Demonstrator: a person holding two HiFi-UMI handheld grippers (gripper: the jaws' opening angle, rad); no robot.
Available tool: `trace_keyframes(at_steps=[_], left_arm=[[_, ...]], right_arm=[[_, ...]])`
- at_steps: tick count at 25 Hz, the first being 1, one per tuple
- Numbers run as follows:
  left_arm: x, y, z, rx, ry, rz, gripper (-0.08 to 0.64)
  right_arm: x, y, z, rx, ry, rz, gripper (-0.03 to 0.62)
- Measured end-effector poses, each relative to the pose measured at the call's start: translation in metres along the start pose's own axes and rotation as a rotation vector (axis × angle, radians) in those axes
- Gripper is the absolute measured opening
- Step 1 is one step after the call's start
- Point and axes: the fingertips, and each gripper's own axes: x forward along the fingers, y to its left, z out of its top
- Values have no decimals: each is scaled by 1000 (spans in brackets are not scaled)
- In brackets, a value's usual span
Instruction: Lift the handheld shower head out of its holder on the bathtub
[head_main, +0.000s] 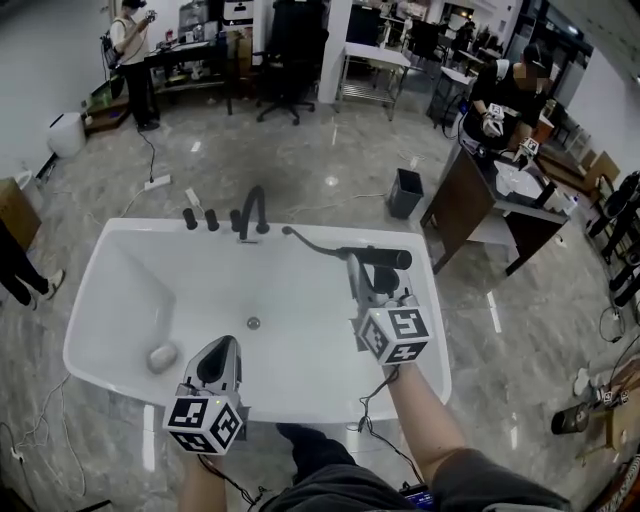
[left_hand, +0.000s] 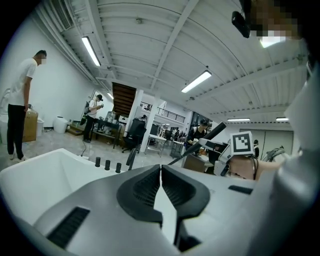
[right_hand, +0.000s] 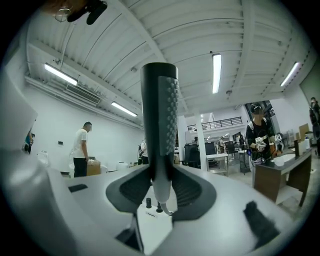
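Right gripper (right_hand: 161, 195) clamped on the shower head (right_hand: 160, 110), a dark, dimpled wand held over the glossy white tub (head_main: 110, 300), its thin hose (head_main: 315, 243) trailing toward the rim by the black faucet (head_main: 252, 212). Left gripper (left_hand: 161, 182) pinched together, empty. Grey marbled floor (head_main: 330, 170), open workshop around.

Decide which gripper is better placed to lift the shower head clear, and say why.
Right: the right gripper is clamped on the shower head over the bathtub; the left gripper is shut, empty, apart from it.
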Motion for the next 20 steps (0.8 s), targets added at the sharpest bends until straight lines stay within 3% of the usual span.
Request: trace_keyframes(at_steps=[11, 20], left_arm=[[-106, -43, -11, 21, -48, -16, 21], [-144, -71, -16, 25, -60, -54, 21]], right_arm=[[-126, 50, 17, -21, -19, 3, 141], [-193, 58, 23, 10, -31, -28, 141]])
